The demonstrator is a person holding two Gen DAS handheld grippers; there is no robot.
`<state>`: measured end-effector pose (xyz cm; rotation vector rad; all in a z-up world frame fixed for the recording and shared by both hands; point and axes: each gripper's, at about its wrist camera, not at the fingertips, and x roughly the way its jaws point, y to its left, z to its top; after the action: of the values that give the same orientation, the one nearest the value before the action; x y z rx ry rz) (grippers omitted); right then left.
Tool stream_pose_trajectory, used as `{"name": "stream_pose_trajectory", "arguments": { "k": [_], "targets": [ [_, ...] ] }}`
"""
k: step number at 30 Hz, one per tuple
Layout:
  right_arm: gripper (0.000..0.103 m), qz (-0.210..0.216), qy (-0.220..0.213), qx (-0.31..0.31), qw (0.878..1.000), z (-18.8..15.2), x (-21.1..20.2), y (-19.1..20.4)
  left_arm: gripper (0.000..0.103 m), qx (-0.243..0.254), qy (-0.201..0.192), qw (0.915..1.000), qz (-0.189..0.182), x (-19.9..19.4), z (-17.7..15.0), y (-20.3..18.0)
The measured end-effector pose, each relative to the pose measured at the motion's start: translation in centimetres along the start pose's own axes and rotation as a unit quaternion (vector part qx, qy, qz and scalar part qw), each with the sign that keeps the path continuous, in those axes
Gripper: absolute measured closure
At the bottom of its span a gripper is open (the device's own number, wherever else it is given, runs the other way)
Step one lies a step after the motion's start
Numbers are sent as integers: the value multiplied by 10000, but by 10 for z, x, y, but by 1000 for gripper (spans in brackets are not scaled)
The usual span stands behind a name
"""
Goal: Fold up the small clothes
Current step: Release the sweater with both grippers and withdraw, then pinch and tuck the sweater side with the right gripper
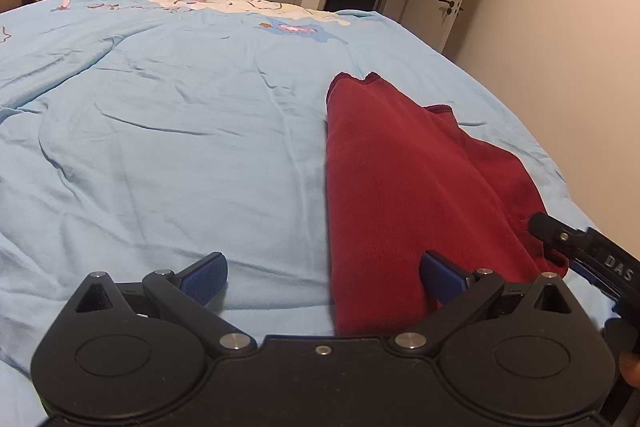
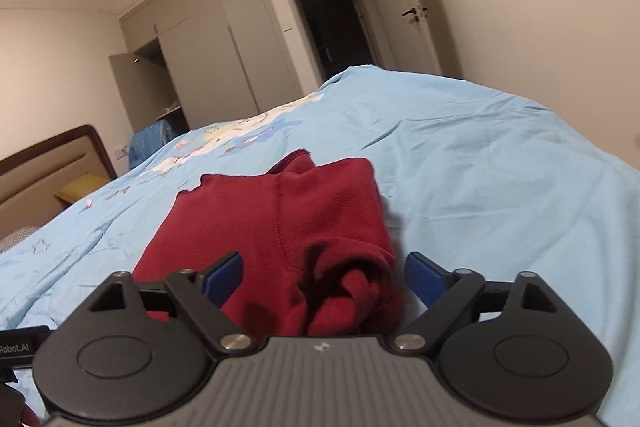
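On the light blue bedsheet [image 1: 160, 147] the dark red garment [image 2: 260, 227] runs lengthwise ahead of the right claw [image 2: 323, 277], nearer than the left claw [image 1: 324, 277]; both gape wide, empty.

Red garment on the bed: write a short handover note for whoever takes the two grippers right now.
Left gripper: open, holding nothing, low over the blue bedsheet, at the near left edge of the red garment.
Right gripper: open, empty, its fingers either side of the garment's bunched near end.
Garment: lies on the sheet, partly folded lengthwise, near end rumpled.
Done: apparently a first fold.
Left: smooth the bunched end, finish folding. No other clothes visible on the bed.
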<state>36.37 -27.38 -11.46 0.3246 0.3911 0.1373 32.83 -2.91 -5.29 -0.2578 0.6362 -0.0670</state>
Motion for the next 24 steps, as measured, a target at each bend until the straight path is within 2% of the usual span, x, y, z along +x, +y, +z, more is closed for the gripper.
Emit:
{"name": "stream_pose_trajectory", "arguments": {
  "k": [3,4,5,7,11,14,15,16,17,21,24],
  "targets": [
    [27,-17,147,-323,9994,0,7,7,1,10,16,10000,-2,0,-1,0],
    [34,-42,179,-418,9990,-1,7,8,1,11,21,10000,0,0,-1,0],
    [44,-94,192,-509,9985,-3,6,9,1,12,26,10000,1,0,-1,0],
    [56,-161,240,-620,9977,-5,2,5,1,3,37,10000,-5,0,0,0],
    [68,3,275,-703,9971,-7,-11,1,1,16,67,10000,-5,1,-2,-1],
    [67,-55,235,-974,9950,-10,-19,7,1,36,88,10000,-8,1,-2,-2],
    [63,-81,208,-1005,9947,-10,-22,9,1,43,90,10000,-8,1,-1,-1],
    [54,-95,168,-987,9949,-11,-25,9,1,44,89,10000,-10,1,-1,-1],
    [52,-52,131,-947,9954,-10,-27,7,1,40,93,9999,-13,1,-1,-1],
    [55,-25,35,-953,9954,1,-31,-2,1,39,103,9999,-11,2,-1,-1],
    [68,-9,3,-1189,9929,9,-33,-5,1,40,105,9999,-10,2,-1,-1]
  ]
}}
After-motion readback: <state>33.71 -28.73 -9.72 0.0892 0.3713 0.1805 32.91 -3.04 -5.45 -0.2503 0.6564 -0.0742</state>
